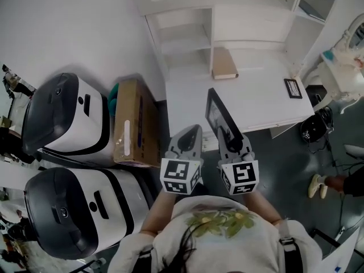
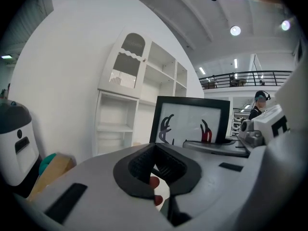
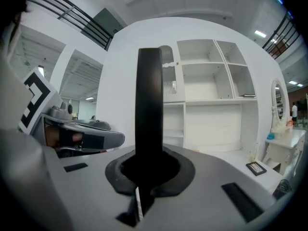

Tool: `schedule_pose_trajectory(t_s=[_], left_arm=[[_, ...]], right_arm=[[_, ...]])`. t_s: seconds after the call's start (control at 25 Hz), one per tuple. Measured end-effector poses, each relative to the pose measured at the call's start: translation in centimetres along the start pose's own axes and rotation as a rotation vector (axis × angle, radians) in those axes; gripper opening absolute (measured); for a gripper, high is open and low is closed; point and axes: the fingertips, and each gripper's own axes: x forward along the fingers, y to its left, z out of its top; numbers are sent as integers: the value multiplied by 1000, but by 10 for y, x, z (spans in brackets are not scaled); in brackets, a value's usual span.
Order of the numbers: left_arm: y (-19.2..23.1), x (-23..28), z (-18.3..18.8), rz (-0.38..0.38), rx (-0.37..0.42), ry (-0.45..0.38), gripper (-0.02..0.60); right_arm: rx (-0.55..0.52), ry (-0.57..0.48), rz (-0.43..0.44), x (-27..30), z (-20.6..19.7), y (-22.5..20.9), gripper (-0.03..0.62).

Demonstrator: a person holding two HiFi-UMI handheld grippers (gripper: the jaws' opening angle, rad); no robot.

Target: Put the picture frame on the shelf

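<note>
the head camera looks steeply down from above the person's shoulders onto the left gripper (image 1: 190,131), the right gripper (image 1: 226,134) and the white desk (image 1: 261,104) ahead. each gripper camera sits close behind its own jaws, facing what seems about level toward the white shelf unit (image 2: 130,109). all three views share that unit and the picture frame (image 2: 191,121), face-on from the left gripper view and edge-on from the right

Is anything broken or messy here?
Nothing looks broken or spilled. The only slightly odd thing: a small black frame lies flat near the edge of the white desk instead of standing up.
</note>
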Motion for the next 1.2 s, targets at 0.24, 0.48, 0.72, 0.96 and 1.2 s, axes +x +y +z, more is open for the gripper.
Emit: schedule_pose_trajectory(t_s=[0.24, 0.48, 0.72, 0.96, 1.2], left_arm=[[32, 10, -3, -28, -16, 11, 26], [45, 20, -9, -48, -33, 24, 26], [55, 29, -13, -49, -54, 32, 26], [65, 47, -8, -37, -52, 27, 26], [73, 69, 7, -32, -38, 14, 26]], right_arm=[[-1, 13, -25, 30, -2, 9, 35], [-4, 42, -35, 45, -8, 13, 35], [0, 54, -42, 58, -11, 8, 35], [0, 50, -42, 75, -10, -5, 35], [8, 25, -46, 94, -1, -23, 34]])
